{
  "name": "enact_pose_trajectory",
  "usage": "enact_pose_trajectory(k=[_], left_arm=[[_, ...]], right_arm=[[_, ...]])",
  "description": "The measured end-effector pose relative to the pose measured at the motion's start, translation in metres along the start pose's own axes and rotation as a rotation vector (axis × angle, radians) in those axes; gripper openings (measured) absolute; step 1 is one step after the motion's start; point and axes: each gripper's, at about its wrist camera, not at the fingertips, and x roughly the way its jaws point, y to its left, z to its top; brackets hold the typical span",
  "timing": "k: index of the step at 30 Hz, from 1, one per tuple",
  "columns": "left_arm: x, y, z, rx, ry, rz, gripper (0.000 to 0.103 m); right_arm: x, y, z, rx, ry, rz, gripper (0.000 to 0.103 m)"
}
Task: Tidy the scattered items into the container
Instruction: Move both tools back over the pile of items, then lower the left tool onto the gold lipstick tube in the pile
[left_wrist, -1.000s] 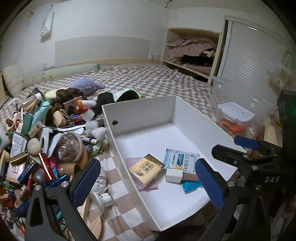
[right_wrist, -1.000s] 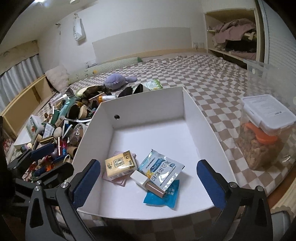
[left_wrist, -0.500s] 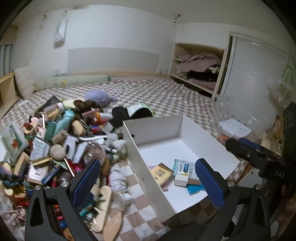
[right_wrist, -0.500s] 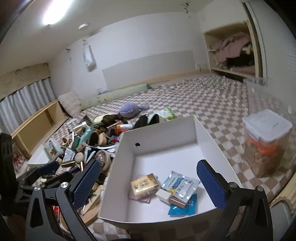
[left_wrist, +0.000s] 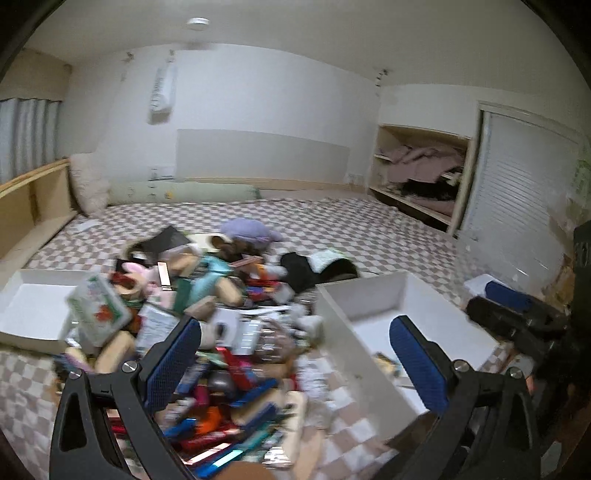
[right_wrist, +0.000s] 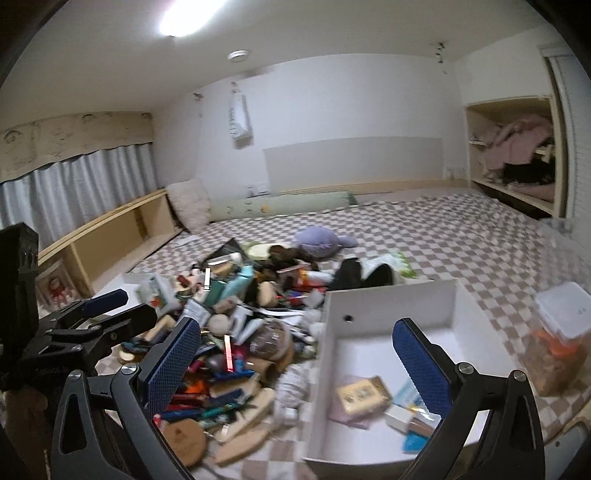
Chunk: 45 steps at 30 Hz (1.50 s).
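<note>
On the bed ahead of me, the heap of items (right_wrist: 236, 332) lies left of the box (right_wrist: 388, 362), with a lidded jar (right_wrist: 557, 339) right of it.

Both grippers (left_wrist: 295, 362) (right_wrist: 297, 363) empty, fingers apart.

a home bedroom. a wide bed (right_wrist: 461, 236) covered in a brown and white checked sheet fills the room, with a fluffy pillow (right_wrist: 190, 205) and a long green bolster (right_wrist: 284, 204) at its far end against a white wall. grey curtains (right_wrist: 77, 188) hang on the left. an open closet (right_wrist: 517, 151) on the right holds heaped clothes. a purple plush toy (right_wrist: 323, 240) lies on the bed.
</note>
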Motion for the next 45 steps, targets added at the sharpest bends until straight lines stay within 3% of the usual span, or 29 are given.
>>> enact_pose_trajectory(k=[2,6,10,12,14,17,22,26,29,33,34,35,38,42,45], left_arm=[[-0.002,0.025,0.000,-0.024,-0.010,0.038,0.103],[0.007,0.075,-0.002,-0.086,-0.007,0.105,0.103],[0.029,0.106,-0.008,-0.124,0.006,0.181,0.103],[0.042,0.115,-0.013,-0.157,0.022,0.182,0.103],[0.054,0.118,-0.019,-0.151,0.034,0.145,0.103],[0.074,0.112,-0.024,-0.068,0.042,0.133,0.103],[0.112,0.112,-0.020,0.008,0.092,0.192,0.103],[0.134,0.125,-0.022,0.025,0.124,0.263,0.103],[0.142,0.146,-0.035,-0.041,0.173,0.256,0.103],[0.141,0.175,-0.050,-0.154,0.233,0.229,0.103],[0.140,0.183,-0.054,-0.184,0.250,0.228,0.103],[0.139,0.189,-0.057,-0.204,0.258,0.226,0.102],[0.133,0.207,-0.068,-0.279,0.271,0.221,0.101],[0.128,0.218,-0.077,-0.330,0.283,0.194,0.079],[0.127,0.213,-0.078,-0.306,0.291,0.186,0.074]], right_arm=[[0.012,0.013,0.007,0.020,-0.019,0.024,0.103],[0.051,0.034,0.014,0.069,0.023,0.057,0.103],[0.091,0.055,0.007,0.067,0.018,-0.003,0.103],[0.108,0.064,0.002,0.055,0.010,-0.048,0.103],[0.123,0.071,-0.005,-0.012,-0.002,-0.024,0.103],[0.143,0.077,-0.011,-0.088,-0.016,-0.014,0.103],[0.181,0.065,-0.013,-0.040,0.001,0.028,0.103],[0.212,0.049,-0.018,0.040,0.058,0.006,0.103],[0.228,0.035,-0.030,0.112,0.087,0.068,0.103],[0.240,0.023,-0.046,0.141,0.160,0.079,0.103],[0.243,0.020,-0.050,0.145,0.181,0.080,0.100],[0.245,0.015,-0.054,0.162,0.203,0.094,0.089],[0.248,0.006,-0.063,0.204,0.249,0.111,0.072],[0.250,0.009,-0.066,0.182,0.267,0.134,0.057],[0.251,0.017,-0.067,0.164,0.272,0.161,0.051]])
